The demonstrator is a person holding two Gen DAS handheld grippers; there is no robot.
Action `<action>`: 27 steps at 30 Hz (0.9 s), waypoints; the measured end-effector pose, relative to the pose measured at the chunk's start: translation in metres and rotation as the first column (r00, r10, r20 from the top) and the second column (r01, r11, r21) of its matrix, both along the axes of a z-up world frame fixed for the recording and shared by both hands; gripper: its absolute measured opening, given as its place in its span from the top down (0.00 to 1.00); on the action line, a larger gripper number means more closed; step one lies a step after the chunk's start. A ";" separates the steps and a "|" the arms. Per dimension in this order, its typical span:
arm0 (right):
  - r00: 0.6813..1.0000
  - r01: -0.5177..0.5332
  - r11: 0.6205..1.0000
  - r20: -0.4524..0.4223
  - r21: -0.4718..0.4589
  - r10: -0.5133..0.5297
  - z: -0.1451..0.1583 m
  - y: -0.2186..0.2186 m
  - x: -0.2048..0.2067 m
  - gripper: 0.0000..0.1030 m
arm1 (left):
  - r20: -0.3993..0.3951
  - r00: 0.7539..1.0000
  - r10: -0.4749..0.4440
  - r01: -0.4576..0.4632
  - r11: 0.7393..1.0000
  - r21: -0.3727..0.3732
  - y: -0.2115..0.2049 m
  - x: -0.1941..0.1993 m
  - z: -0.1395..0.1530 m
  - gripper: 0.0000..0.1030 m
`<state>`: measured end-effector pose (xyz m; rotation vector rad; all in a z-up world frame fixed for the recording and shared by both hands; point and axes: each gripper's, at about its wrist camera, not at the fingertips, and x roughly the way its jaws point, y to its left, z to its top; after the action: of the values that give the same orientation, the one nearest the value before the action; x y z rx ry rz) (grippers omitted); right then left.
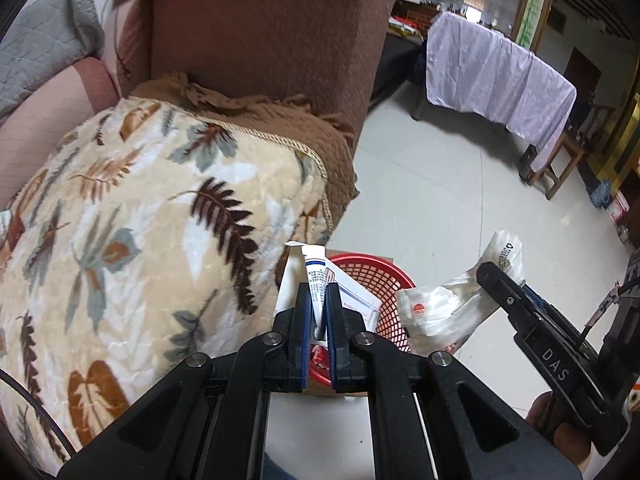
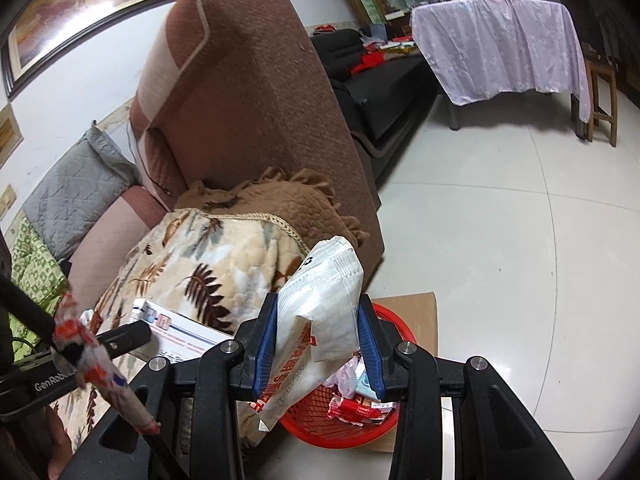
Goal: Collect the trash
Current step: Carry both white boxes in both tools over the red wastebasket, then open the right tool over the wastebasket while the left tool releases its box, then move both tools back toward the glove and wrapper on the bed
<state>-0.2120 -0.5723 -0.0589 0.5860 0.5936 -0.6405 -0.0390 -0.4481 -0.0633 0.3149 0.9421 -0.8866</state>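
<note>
1. The brown-red upholstered armchair (image 2: 248, 92), draped with a cream leaf-print fleece blanket (image 1: 140, 240), stood just beside the drop spot; it mattered only as something to keep clear of.
2. The round red plastic mesh basket (image 2: 394, 324) sat on a flat piece of brown cardboard (image 2: 416, 304) on the pale tiled floor (image 2: 500, 240), already holding wrappers and a white printed carton (image 1: 356, 300).
3. The right hand-held gripper (image 2: 318, 344) was clamped around a crumpled white plastic pouch with red lettering (image 2: 320, 312), jaws fairly wide, the pouch hanging over the basket's near edge.
4. The left hand-held gripper (image 1: 319, 312) was nearly closed, pinching a thin white squeeze tube with blue print (image 1: 316, 276), held above the basket's blanket-side rim.
5. Judgement: both items looked ready to drop. Best to centre each over the basket opening before letting go, pouch first since it is bulky and could catch the rim, and open fully so nothing clings to the pads.
</note>
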 end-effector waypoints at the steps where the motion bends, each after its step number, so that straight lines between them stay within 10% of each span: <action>1: 1.000 0.003 1.000 -0.006 0.003 -0.003 -0.003 -0.001 0.001 0.60 | -0.002 1.000 -0.004 0.004 1.000 0.004 -0.004 0.001 -0.003 0.94; 10: 0.999 0.036 0.998 -0.040 0.045 -0.034 -0.024 -0.014 0.004 0.58 | -0.054 0.999 -0.002 0.004 0.999 0.032 -0.025 0.014 -0.028 0.93; 12: 0.999 0.028 0.998 -0.041 0.061 -0.026 -0.027 -0.015 0.006 0.54 | -0.065 0.998 -0.003 0.005 0.999 0.039 -0.026 0.016 -0.032 0.84; 14: 0.999 0.026 0.997 -0.048 0.073 -0.023 -0.030 -0.016 0.007 0.45 | -0.092 0.996 -0.004 0.007 1.000 0.027 -0.026 0.020 -0.037 0.49; 27: 0.998 -0.058 0.998 0.040 0.039 0.056 -0.002 0.013 0.008 0.39 | -0.017 0.999 0.050 -0.051 0.997 -0.064 0.034 0.016 0.009 0.30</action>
<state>-0.2040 -0.5597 -0.0605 0.6154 0.5862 -0.5638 -0.0225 -0.4143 -0.0539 0.2287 0.9296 -0.8722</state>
